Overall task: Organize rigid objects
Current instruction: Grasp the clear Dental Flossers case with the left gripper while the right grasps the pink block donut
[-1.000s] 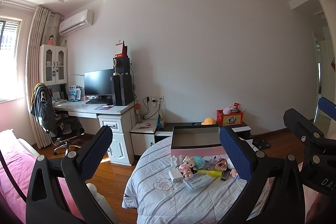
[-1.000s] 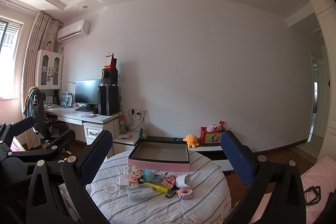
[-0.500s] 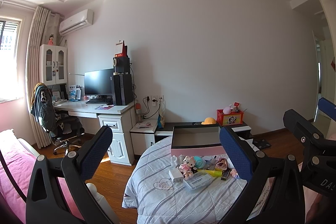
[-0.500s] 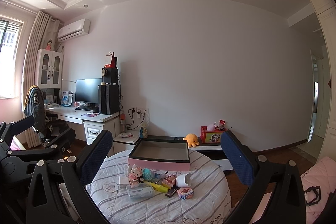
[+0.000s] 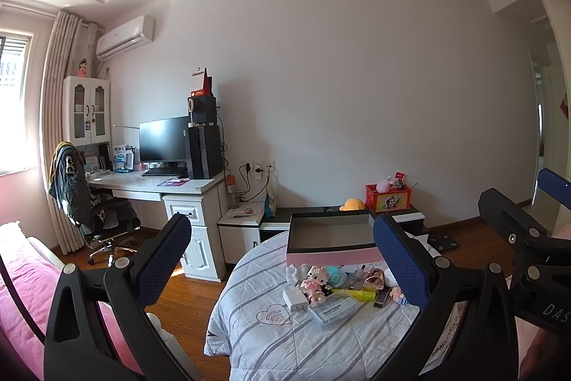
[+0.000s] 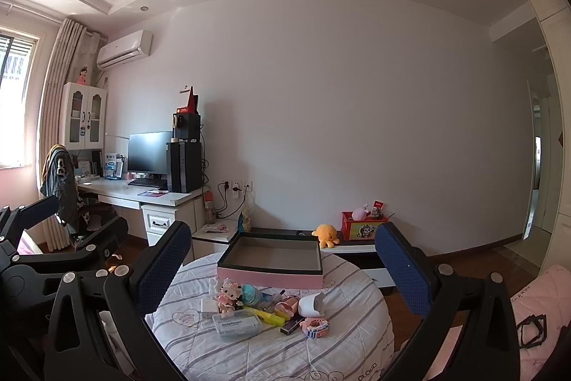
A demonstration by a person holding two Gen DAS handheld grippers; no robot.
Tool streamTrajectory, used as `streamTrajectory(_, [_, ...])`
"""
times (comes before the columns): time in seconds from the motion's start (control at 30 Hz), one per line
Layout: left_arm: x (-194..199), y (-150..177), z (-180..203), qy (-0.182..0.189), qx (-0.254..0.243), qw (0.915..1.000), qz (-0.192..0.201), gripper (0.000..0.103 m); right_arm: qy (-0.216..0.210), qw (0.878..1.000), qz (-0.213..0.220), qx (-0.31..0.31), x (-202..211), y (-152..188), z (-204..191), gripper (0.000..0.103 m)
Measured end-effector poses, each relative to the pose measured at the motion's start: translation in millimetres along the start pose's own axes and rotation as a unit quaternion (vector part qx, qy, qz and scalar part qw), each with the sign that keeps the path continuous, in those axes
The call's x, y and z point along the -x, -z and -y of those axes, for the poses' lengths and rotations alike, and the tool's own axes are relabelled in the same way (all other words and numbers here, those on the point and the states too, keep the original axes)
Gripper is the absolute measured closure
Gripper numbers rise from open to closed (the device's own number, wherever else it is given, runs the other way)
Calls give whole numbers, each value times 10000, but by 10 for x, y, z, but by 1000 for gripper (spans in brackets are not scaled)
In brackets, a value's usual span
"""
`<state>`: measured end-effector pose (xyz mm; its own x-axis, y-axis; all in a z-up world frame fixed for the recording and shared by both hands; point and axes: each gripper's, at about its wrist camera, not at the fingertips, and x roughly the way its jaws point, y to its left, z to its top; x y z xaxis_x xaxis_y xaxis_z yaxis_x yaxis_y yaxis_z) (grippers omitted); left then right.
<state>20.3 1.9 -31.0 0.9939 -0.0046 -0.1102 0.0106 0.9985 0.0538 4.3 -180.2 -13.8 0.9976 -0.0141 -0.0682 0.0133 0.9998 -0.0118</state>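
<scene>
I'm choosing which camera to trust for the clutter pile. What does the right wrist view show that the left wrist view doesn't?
Only the right wrist view shows the white cup whole; in the left view a finger of the left claw covers it. Only the left shows the whole charger. Both show the pink box, the doll and the clear case, with the right claw open too.

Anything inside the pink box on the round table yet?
The pink box shows only a bare grey floor in the right wrist view. Its near wall hides the front strip of the floor, so something flat lying there would not show.
</scene>
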Motion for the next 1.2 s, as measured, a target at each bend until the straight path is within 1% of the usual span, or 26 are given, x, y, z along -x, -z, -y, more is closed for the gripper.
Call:
streamTrajectory(0.1, [-120,72,35,9,-35,10000,-33,0,4,10000,-56,-55,-77,30,49,0])
streamTrajectory(0.17, [-266,149,58,3,-89,9999,-147,0,17,9999,-118,-75,-162,96,90,0])
streamTrajectory(0.2, [-376,179,78,-21,-118,9995,-288,0,18,9998,-197,-89,-227,141,113,0])
streamTrajectory(0.3, [-717,444,43,16,-113,9964,-837,0,-44,9983,-564,-140,-486,354,201,0])
streamTrajectory(0.4, [-1136,816,-17,104,-74,9873,-1581,0,-113,9943,-1046,-166,-796,658,274,0])
streamTrajectory(0.53, [-1614,1336,-50,21,-58,9690,-2469,0,-149,9850,-1703,-210,-1195,1118,385,0])
streamTrajectory(0.63, [-1845,1575,7,209,-22,9583,-2851,0,-195,9758,-2149,-342,-1444,1433,502,0])
streamTrajectory(0.7, [-1949,1641,81,306,-34,9544,-2971,0,-183,9702,-2381,-407,-1576,1591,583,0])
streamTrajectory(0.8, [-2116,1741,238,519,-145,9479,-3139,0,-206,9651,-2565,-481,-1699,1755,685,0])
streamTrajectory(0.97, [-2423,1905,491,679,-424,9385,-3359,0,-268,9601,-2716,-611,-1863,1909,872,0])
streamTrajectory(1.2, [-2723,1983,800,1007,-801,9289,-3472,0,-359,9533,-2903,-745,-2080,2076,1008,0])
